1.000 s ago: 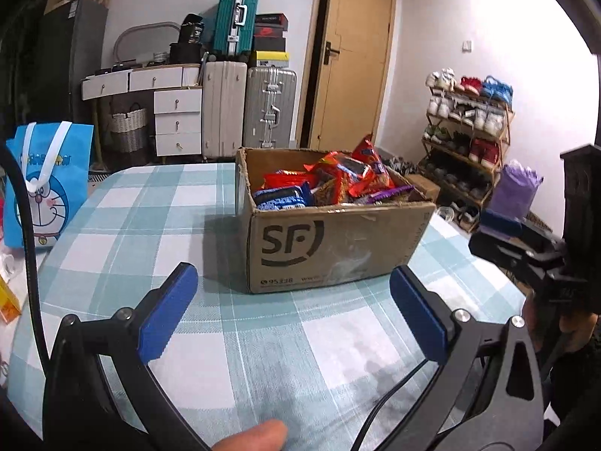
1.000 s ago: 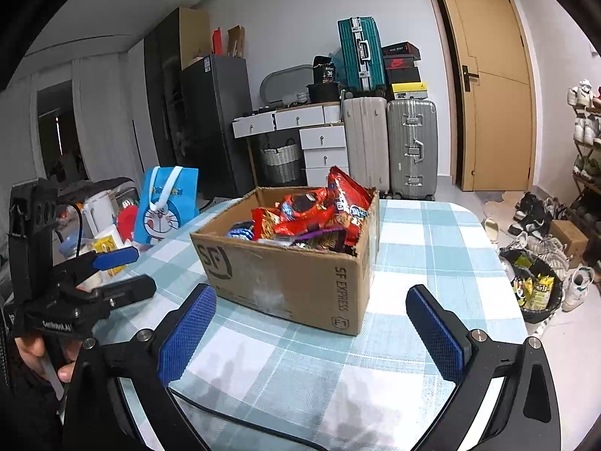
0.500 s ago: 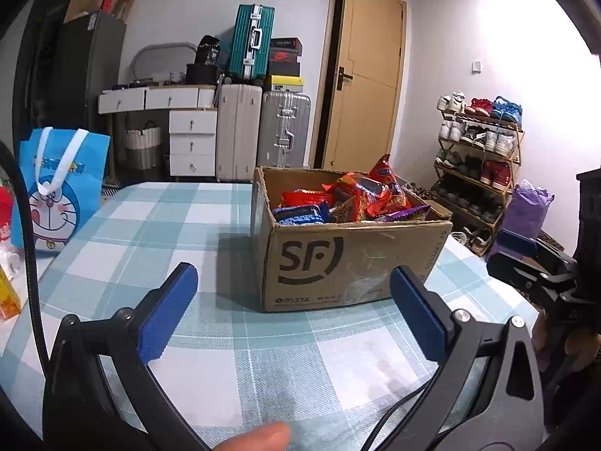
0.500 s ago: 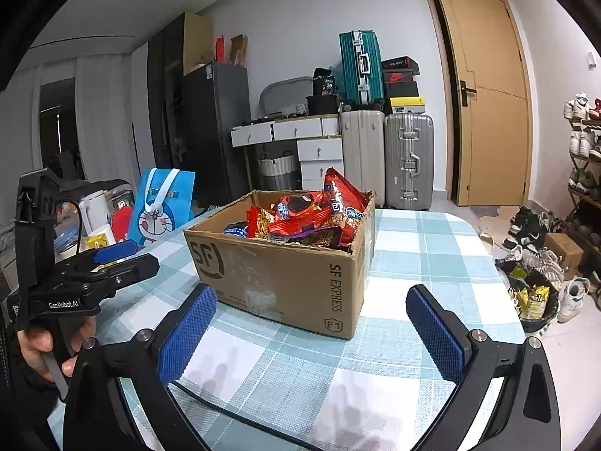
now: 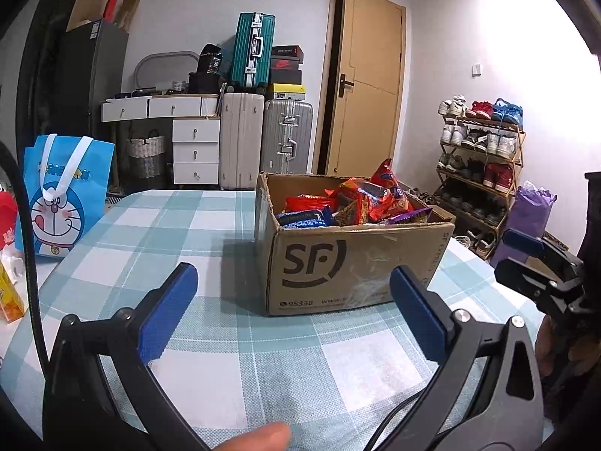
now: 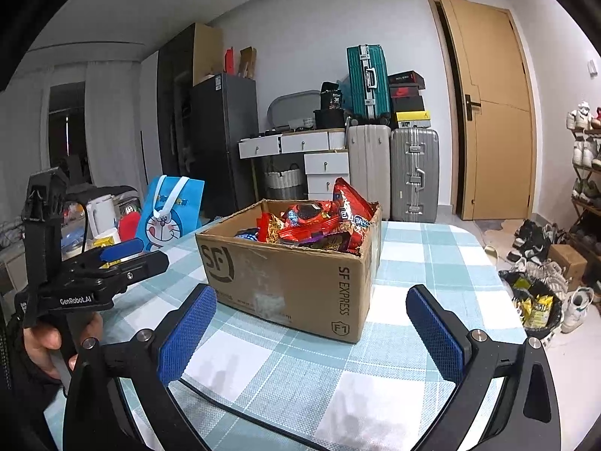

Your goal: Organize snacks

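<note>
Beyond both grippers' spread fingers (image 5: 167, 312), snack-filled box (image 5: 349, 263).

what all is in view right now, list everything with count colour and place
cardboard box: one, brown, middle of the table, open top
snack packets: many, mostly red, some blue and purple, piled in the box
table: one, teal and white check cloth
cartoon bag: one, blue, table's left edge
suitcases: three, teal, beige, silver, back wall
drawer unit: one, white, beside the suitcases
door: one, tan, back right
shoe rack: one, wooden, right wall
left gripper: blue pads, open, empty, before the box
right gripper: blue pads, open, empty, before the box
</note>
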Action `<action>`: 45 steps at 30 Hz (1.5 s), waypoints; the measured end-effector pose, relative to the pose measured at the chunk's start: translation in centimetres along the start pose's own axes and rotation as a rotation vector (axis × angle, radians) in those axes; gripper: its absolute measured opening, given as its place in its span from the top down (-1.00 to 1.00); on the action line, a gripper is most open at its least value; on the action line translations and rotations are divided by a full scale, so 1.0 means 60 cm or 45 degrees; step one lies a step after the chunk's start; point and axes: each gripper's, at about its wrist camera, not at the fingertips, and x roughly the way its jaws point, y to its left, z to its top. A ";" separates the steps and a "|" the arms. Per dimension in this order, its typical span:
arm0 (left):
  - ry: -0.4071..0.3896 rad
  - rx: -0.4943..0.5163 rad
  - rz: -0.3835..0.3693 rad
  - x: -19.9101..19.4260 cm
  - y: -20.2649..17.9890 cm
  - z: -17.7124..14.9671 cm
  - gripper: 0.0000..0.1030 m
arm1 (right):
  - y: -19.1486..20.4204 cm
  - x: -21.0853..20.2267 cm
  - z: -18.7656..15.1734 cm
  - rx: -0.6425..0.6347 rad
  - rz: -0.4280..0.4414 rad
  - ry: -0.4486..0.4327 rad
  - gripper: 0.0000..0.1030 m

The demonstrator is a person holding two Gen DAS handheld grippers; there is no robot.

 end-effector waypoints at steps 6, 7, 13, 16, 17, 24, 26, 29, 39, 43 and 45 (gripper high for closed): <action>0.002 0.025 -0.002 -0.002 -0.007 -0.001 -0.98 | 0.009 -0.007 -0.001 -0.038 -0.017 -0.025 -0.99; 0.000 0.025 -0.002 -0.003 -0.008 0.000 -0.98 | 0.009 -0.007 -0.001 -0.037 -0.015 -0.024 -0.99; 0.001 0.023 -0.003 -0.002 -0.011 -0.002 -0.98 | 0.006 -0.009 -0.002 -0.023 -0.018 -0.021 -0.99; 0.005 0.017 -0.004 -0.003 -0.009 -0.002 -0.98 | 0.005 -0.009 -0.002 -0.023 -0.017 -0.023 -0.99; 0.006 0.014 -0.006 -0.002 -0.010 -0.002 -0.98 | 0.005 -0.009 -0.002 -0.023 -0.017 -0.024 -0.99; 0.007 0.011 -0.005 -0.002 -0.007 -0.002 -0.98 | 0.005 -0.008 -0.001 -0.022 -0.017 -0.021 -0.99; 0.006 0.010 -0.002 -0.003 -0.008 -0.002 -0.98 | 0.005 -0.009 -0.002 -0.023 -0.017 -0.022 -0.99; 0.006 0.010 -0.001 -0.003 -0.007 -0.002 -0.98 | 0.005 -0.009 -0.001 -0.024 -0.017 -0.022 -0.99; 0.007 0.009 -0.006 0.000 -0.006 -0.002 -0.98 | 0.005 -0.009 -0.001 -0.023 -0.018 -0.024 -0.99; 0.006 0.010 -0.005 -0.002 -0.005 -0.001 -0.98 | 0.004 -0.009 -0.001 -0.021 -0.018 -0.022 -0.99; 0.006 0.011 -0.006 -0.001 -0.005 -0.002 -0.98 | 0.004 -0.009 -0.001 -0.021 -0.017 -0.023 -0.99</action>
